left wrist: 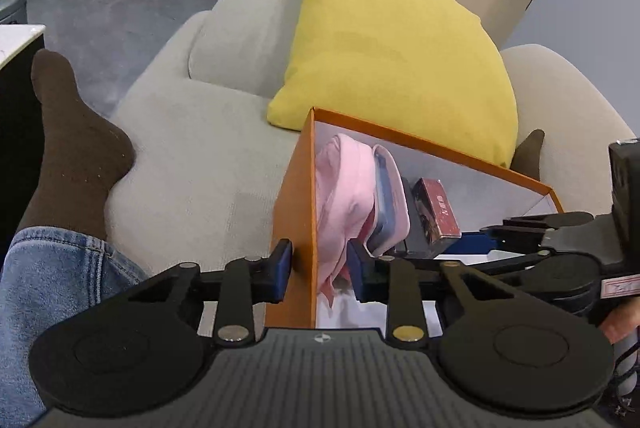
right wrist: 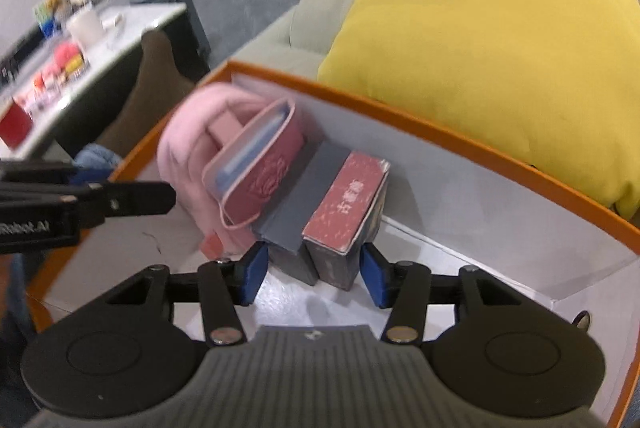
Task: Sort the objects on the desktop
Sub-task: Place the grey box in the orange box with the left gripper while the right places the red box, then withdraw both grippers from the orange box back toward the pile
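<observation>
An orange box with a white inside sits on the sofa; it also shows in the right wrist view. In it lie a pink cloth, a pink case, a grey book and a red-covered book. My left gripper is open, its jaws straddling the box's left wall, one finger outside and one inside by the pink cloth. My right gripper is open inside the box, its jaws on either side of the two upright books, not pressing them.
A yellow cushion leans behind the box on the beige sofa. A person's leg in jeans and a brown sock is at the left. A low table with several small items stands at the far left.
</observation>
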`<state>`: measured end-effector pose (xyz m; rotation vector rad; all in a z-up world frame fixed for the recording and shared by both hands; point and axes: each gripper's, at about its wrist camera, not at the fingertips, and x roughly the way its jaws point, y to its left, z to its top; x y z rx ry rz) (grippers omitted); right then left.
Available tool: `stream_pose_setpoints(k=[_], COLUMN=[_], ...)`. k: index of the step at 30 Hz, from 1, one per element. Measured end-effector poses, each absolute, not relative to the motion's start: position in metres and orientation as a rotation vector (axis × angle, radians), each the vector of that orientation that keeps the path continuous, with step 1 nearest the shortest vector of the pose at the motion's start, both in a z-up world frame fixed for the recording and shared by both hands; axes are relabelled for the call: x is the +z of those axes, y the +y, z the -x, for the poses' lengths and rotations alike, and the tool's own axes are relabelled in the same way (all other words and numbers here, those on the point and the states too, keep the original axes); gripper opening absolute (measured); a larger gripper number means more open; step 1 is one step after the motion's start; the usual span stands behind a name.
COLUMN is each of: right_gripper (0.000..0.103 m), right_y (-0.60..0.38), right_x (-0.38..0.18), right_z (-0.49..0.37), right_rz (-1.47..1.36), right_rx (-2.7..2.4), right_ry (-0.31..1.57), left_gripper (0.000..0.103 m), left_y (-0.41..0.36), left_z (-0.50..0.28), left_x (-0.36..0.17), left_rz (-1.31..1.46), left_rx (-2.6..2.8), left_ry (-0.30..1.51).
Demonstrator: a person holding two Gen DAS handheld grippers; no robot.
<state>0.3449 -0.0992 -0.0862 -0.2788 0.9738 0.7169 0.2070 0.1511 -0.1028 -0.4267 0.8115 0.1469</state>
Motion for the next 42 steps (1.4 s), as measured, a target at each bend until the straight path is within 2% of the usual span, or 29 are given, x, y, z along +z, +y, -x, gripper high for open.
stream_pose_setpoints(k=[18, 21, 23, 28, 32, 42], right_gripper=[0.059, 0.061, 0.067, 0.067, 0.067, 0.068], right_y=[-0.101, -0.104, -0.106, -0.113, -0.123, -0.173], right_x=[-0.086, -0.083, -0.079, -0.066, -0.049, -0.009], right_z=[-0.34, -0.336, -0.332, -0.317, -0.295, -0.213], right_rz=[0.218, 0.199, 0.201, 0.228, 0.195, 0.05], right_rx=[0.703, 0.704, 0.703, 0.691, 0.693, 0.677], right_ry=[0.963, 0.973, 0.975, 0.957, 0.912, 0.666], left_gripper=[0.033, 0.033, 0.033, 0.033, 0.037, 0.037], left_y=[0.152, 0.15, 0.149, 0.139, 0.122, 0.08], left_z=[-0.208, -0.206, -0.204, -0.194, -0.179, -0.127], left_x=[-0.103, -0.099, -0.095, -0.074, -0.053, -0.019], left_rz=[0.433, 0.395, 0.386, 0.324, 0.267, 0.199], left_rx=[0.164, 0.195, 0.214, 0.246, 0.231, 0.202], left_ry=[0.8, 0.784, 0.767, 0.713, 0.672, 0.573])
